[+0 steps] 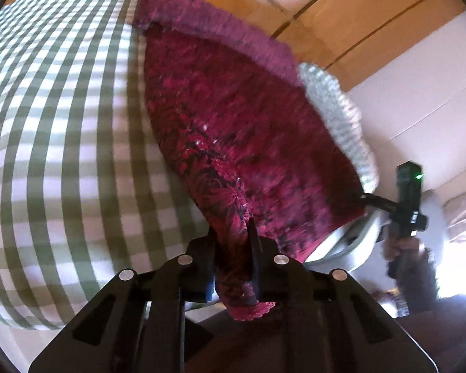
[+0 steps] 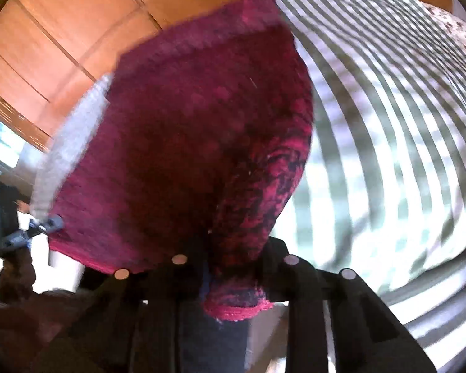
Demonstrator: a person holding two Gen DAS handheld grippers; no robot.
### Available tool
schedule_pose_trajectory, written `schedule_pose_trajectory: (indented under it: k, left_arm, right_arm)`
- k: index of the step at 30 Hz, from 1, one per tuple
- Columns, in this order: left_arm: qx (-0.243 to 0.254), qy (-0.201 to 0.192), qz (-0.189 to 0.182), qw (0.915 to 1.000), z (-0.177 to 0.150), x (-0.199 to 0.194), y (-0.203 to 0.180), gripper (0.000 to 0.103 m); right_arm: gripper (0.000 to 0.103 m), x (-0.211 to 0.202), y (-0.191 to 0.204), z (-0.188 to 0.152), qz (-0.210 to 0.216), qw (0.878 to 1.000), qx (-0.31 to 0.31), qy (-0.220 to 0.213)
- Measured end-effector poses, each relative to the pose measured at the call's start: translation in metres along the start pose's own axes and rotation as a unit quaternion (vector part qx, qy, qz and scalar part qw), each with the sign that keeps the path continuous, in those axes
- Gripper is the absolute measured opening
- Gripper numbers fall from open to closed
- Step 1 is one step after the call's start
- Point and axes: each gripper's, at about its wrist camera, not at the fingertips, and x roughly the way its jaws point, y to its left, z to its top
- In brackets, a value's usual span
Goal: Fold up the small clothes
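A crimson knitted garment (image 1: pixel 233 130) with dark flecks hangs stretched in the air between both grippers, above a green-and-white checked bed cover (image 1: pixel 56 124). My left gripper (image 1: pixel 233 242) is shut on one corner of it. My right gripper (image 2: pixel 233 255) is shut on the opposite corner of the garment (image 2: pixel 186 130). The right gripper also shows in the left wrist view (image 1: pixel 372 200), at the garment's far lower corner. The left gripper shows in the right wrist view (image 2: pixel 46 225), clamped on the garment's left corner. The garment's wide ribbed hem (image 1: pixel 220 28) is farthest from me.
The checked bed cover (image 2: pixel 388 130) lies below and beside the garment. A pale knitted item (image 1: pixel 338 115) lies behind the garment's right edge. Orange wooden cabinet panels (image 2: pixel 62 31) stand behind. A floral cloth (image 2: pixel 453 31) lies at the bed's far right.
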Motion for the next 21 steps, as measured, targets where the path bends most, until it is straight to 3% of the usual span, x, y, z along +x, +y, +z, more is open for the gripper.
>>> schedule_pose_trajectory:
  k: [4, 9, 15, 18, 21]
  left_arm:
    - [-0.015, -0.04, -0.047, 0.9979, 0.019, -0.013, 0.0, 0.015]
    - [-0.03, -0.083, -0.077, 0.9931, 0.061, -0.011, 0.003, 0.014]
    - [-0.101, -0.104, -0.07, 0.987, 0.123, 0.011, 0.032, 0.014]
    - [-0.119, -0.097, -0.039, 0.9874, 0.15, 0.025, 0.04, 0.014]
    - [-0.156, -0.085, -0.036, 0.9835, 0.172, 0.035, 0.049, 0.023]
  right_arm:
    - [0.022, -0.016, 0.005, 0.029, 0.054, 0.997, 0.022, -0.054]
    - [0.021, -0.004, 0.002, 0.081, 0.061, 0.993, 0.049, -0.085]
    - [0.021, 0.037, -0.012, 0.139, 0.042, 0.992, 0.087, -0.08]
    - [0.021, 0.063, -0.023, 0.16, 0.026, 0.992, 0.101, -0.065]
    - [0.026, 0.081, -0.029, 0.173, 0.013, 0.992, 0.108, -0.057]
